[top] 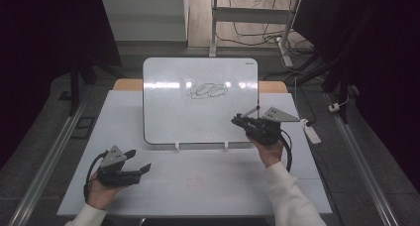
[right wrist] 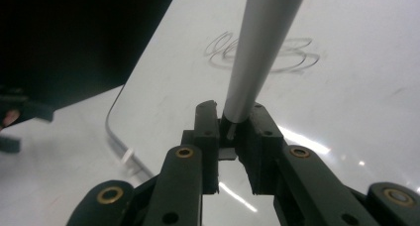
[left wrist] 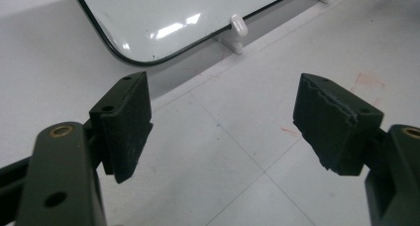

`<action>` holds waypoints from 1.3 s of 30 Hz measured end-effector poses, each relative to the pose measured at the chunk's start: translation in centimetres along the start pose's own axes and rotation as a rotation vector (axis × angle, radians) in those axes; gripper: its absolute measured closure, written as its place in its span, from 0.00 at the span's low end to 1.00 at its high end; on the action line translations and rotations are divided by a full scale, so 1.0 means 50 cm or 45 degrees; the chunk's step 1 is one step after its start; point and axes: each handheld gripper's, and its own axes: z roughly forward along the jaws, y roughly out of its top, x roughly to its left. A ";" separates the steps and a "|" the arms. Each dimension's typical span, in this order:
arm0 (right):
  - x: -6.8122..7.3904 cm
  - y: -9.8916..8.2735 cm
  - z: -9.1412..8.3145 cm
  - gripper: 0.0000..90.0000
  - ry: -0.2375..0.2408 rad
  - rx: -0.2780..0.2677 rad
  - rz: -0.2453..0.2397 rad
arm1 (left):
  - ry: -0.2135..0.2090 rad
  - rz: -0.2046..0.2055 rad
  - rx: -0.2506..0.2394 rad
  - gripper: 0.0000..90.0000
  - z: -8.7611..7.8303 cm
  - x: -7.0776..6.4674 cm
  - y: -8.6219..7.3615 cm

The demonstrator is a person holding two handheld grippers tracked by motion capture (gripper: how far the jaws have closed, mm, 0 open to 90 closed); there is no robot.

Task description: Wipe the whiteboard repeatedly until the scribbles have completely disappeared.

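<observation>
step: right gripper (top: 246, 121) jaws pinching marker (right wrist: 257, 52) over whiteboard (top: 168, 122) scribble (top: 207, 90) | left gripper (top: 137, 162) jaws spread, empty, near surface's front-left corner | next: likely lower tip, keep writing

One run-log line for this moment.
left gripper: open, empty | right gripper: shut on marker | whiteboard: scribble present

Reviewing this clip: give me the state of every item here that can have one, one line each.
whiteboard: propped on two white clips, a black scribble on its upper middle, not wiped.
marker: clamped at its lower end in the right claw, over the board.
right claw: shut on the marker.
left claw: open, nothing between its pads, above the bare table.
</observation>
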 end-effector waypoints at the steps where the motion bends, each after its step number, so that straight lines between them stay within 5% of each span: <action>1: -0.005 0.006 0.005 0.85 -0.016 -0.012 0.006 | -0.003 0.000 0.002 0.26 0.001 0.001 -0.001; 9: -0.069 0.071 0.073 0.85 -0.159 -0.011 0.018 | -0.007 -0.016 0.014 0.26 0.007 0.008 -0.007; 17: -0.115 0.093 0.150 0.85 -0.243 0.031 0.024 | -0.008 -0.030 0.016 0.26 0.009 0.013 -0.008; 25: -0.088 0.070 0.188 0.85 -0.158 0.109 -0.049 | -0.011 -0.044 0.004 0.26 0.007 0.015 -0.009; 28: -0.103 0.081 0.185 0.85 -0.209 0.071 -0.048 | -0.008 -0.039 0.001 0.26 0.005 0.014 -0.009; 30: -0.119 0.091 0.180 0.85 -0.236 0.029 0.012 | -0.014 -0.046 -0.004 0.26 0.005 0.015 -0.008; 35: -0.088 0.066 0.190 0.85 -0.137 0.102 -0.112 | -0.013 -0.044 -0.005 0.26 0.005 0.015 -0.009; 38: -0.104 0.074 0.183 0.85 -0.187 0.063 -0.074 | -0.011 -0.044 -0.004 0.26 0.005 0.015 -0.009; 39: -0.117 0.075 0.179 0.86 -0.197 0.025 0.000 | -0.014 -0.042 -0.008 0.26 0.003 0.014 -0.009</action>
